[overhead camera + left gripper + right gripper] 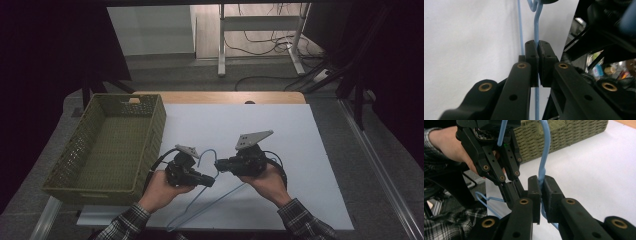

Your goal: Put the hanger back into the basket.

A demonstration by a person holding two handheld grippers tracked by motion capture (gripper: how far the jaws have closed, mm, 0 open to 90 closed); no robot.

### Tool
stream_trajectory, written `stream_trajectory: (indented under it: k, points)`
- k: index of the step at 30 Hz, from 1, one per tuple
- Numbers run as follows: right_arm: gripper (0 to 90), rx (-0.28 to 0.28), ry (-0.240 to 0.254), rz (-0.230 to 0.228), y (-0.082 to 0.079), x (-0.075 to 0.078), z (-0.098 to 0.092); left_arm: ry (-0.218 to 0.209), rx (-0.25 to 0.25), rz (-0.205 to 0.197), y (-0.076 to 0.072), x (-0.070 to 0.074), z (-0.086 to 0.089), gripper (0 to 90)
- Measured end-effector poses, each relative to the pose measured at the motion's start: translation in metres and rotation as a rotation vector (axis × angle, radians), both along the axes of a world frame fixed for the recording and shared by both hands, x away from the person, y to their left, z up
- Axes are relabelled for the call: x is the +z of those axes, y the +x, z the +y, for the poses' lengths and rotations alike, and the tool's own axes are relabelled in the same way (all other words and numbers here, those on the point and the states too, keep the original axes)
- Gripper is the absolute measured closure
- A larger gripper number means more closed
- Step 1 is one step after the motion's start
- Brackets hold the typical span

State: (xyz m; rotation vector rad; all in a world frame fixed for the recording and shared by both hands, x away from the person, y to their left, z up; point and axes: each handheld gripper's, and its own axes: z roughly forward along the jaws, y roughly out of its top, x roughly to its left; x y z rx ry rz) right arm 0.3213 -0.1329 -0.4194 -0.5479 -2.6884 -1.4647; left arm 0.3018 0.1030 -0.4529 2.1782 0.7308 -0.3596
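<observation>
Hanger [210,192] wire sits pinched in both my tools: left tool [209,181] clamps its neck, right tool [220,163] clamps its hook

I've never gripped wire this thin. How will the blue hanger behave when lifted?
The blue hanger is thin wire, so probably light and springy. Pinched near its hook by the left gripper and right gripper, it may swivel in the pads.

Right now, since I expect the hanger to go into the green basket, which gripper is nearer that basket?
Left. The left gripper sits just off the green basket's near right corner, shut on the blue hanger. The right gripper grips the hanger farther right.
</observation>
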Motion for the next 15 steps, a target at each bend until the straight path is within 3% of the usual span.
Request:
stream_trajectory:
  k: [6, 15]
  points:
    - [69.5, -0.036, 0.032, -0.021, -0.004, 0.008, -0.010, -0.012, 0.039, -0.009, 0.001, 0.008, 0.006, 87.6]
    - [48.0, -0.096, 0.016, -0.063, -0.016, 0.016, -0.031, -0.021, 0.089, -0.017, 0.005, 0.022, 0.017, 87.6]
